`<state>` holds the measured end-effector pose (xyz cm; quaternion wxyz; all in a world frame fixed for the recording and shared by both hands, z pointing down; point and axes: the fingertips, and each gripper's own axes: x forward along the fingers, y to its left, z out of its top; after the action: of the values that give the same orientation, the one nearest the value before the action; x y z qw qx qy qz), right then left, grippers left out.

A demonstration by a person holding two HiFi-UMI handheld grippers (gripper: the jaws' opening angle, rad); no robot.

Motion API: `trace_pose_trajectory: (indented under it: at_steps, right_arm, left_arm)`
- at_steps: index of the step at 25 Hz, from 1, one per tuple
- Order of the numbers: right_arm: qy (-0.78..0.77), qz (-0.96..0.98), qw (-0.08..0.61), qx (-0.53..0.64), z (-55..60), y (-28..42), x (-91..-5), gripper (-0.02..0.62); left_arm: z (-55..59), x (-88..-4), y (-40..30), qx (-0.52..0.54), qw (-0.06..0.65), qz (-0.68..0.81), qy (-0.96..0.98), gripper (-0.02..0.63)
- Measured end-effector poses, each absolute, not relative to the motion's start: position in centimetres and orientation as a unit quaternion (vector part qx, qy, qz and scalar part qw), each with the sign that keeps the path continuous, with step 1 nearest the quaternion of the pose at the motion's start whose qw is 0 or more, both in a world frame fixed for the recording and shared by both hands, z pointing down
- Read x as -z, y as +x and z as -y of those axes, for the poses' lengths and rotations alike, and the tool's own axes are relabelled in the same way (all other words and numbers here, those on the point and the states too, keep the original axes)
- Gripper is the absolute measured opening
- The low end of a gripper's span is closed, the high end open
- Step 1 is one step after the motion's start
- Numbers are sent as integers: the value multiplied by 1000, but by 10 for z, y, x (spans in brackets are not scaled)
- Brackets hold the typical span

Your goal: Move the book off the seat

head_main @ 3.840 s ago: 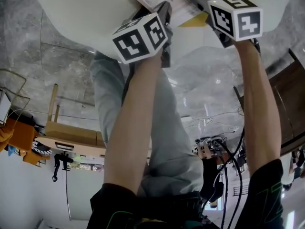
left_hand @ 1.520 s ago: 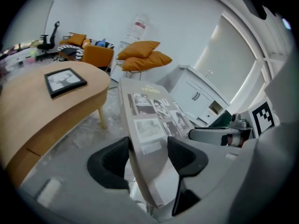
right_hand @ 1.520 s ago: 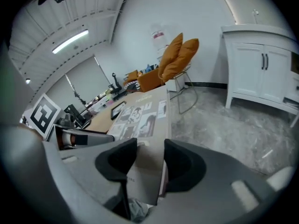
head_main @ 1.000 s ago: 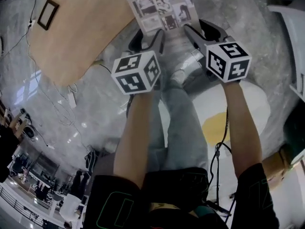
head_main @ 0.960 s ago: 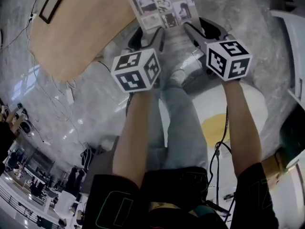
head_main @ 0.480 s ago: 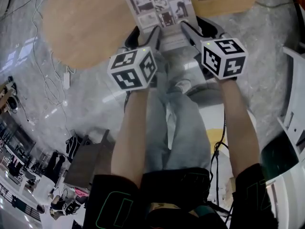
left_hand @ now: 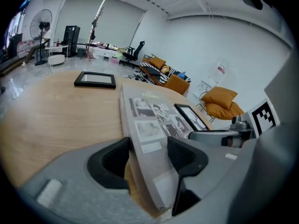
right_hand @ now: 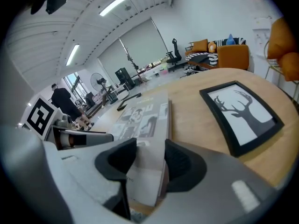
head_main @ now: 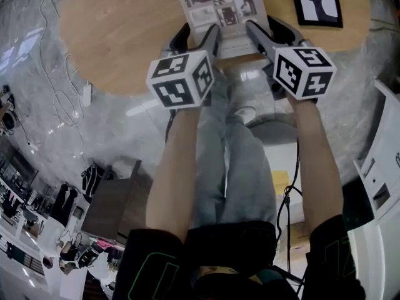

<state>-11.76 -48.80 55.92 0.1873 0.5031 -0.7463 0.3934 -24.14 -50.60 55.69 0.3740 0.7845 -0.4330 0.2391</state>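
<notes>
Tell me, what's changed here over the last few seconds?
The book was carried from above the white seat to over the round wooden table, beside a framed deer picture. The seat now lies back by the person's legs. Unchanged: the left gripper and right gripper still clamp the book's near edge.

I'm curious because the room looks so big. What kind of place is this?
Probably an open office or studio lounge: there's an office chair, an orange sofa, strip lights overhead and a big wooden table.

Left gripper [left_hand: 149,148] jaws clamping tilted book [left_hand: 145,111], wooden table [left_hand: 51,120], black frame [left_hand: 95,80]
</notes>
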Motion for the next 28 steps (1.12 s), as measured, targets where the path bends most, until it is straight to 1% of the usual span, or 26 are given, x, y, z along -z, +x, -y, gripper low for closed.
trace_pose_trajectory:
  at_steps: [8,9,13,15,16,17,19,20,21,25,28]
  right_arm:
    - [532,724,223,-379,518,-116,-564,196]
    - [533,722,226,-379,517,-114,-562,213]
    - [531,720,252,-370,525,-102,-556,213]
    - [529,722,252,-368,533,-102,-550,210]
    - [528,724,248,-368,537,-104,-545,190]
    - [526,728,239,-369,541,-107,-539,172]
    - [524,735,218,-370,548,-113,-526,83]
    - [522,740,209,-371,550,-116,-519,54]
    - [517,745,202,-369,552,-119,-513,13]
    - [487,773,195,-358,551,-117,-491,3]
    - [478,778,172,-371,549,-106,-473,3]
  left_arm:
    - [537,-566,-240,-239,371,413,797,259]
    - [538,-565,-239,-239,367,411,799,261]
    - [543,-561,-243,-238,364,423,795,259]
    - [547,-555,-249,-227,370,432,790,258]
    - [548,-550,-251,-220,373,435,790,240]
    - [550,-545,-253,-212,374,436,790,201]
    - [554,-535,-255,-195,372,445,791,125]
    - [557,-530,-256,-186,370,452,790,89]
    - [559,-526,-256,-177,368,461,788,72]
    - [559,-504,-248,-139,366,483,783,19]
    - [558,-475,-254,-122,353,502,780,11]
